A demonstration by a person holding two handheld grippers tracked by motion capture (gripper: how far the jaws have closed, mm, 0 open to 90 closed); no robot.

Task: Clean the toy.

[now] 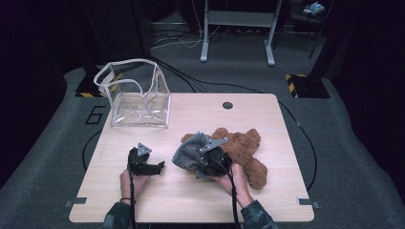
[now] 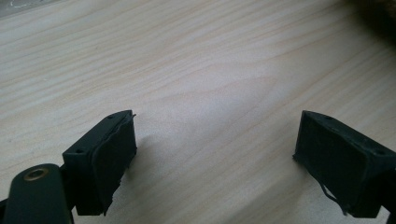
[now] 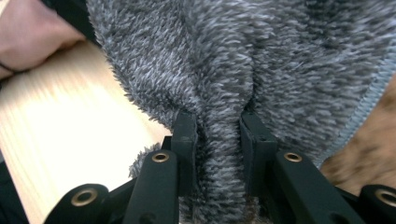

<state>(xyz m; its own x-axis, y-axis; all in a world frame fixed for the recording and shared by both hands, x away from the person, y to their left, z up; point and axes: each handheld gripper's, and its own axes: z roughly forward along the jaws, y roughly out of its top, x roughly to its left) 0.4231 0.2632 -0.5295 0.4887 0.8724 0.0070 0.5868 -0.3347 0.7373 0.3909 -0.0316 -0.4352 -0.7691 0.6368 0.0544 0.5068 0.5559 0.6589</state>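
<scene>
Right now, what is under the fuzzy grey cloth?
The brown teddy bear lies partly under the grey fleece cloth, pinched by the right gripper. Its body and legs show; its covered part is hidden.

The grey cloth (image 1: pixel 190 151) and the right gripper (image 1: pixel 210 167) covered part of the brown teddy bear (image 1: pixel 246 148), so its head was hidden. In the right gripper view the cloth (image 3: pixel 261 60) ran past the top edge.

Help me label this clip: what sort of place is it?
Probably a lab or studio recording station: a light wooden table on grey carpet, black-and-yellow hazard tape on the floor, dark surroundings. The right gripper pinches grey fuzzy cloth; the left gripper is open.
</scene>
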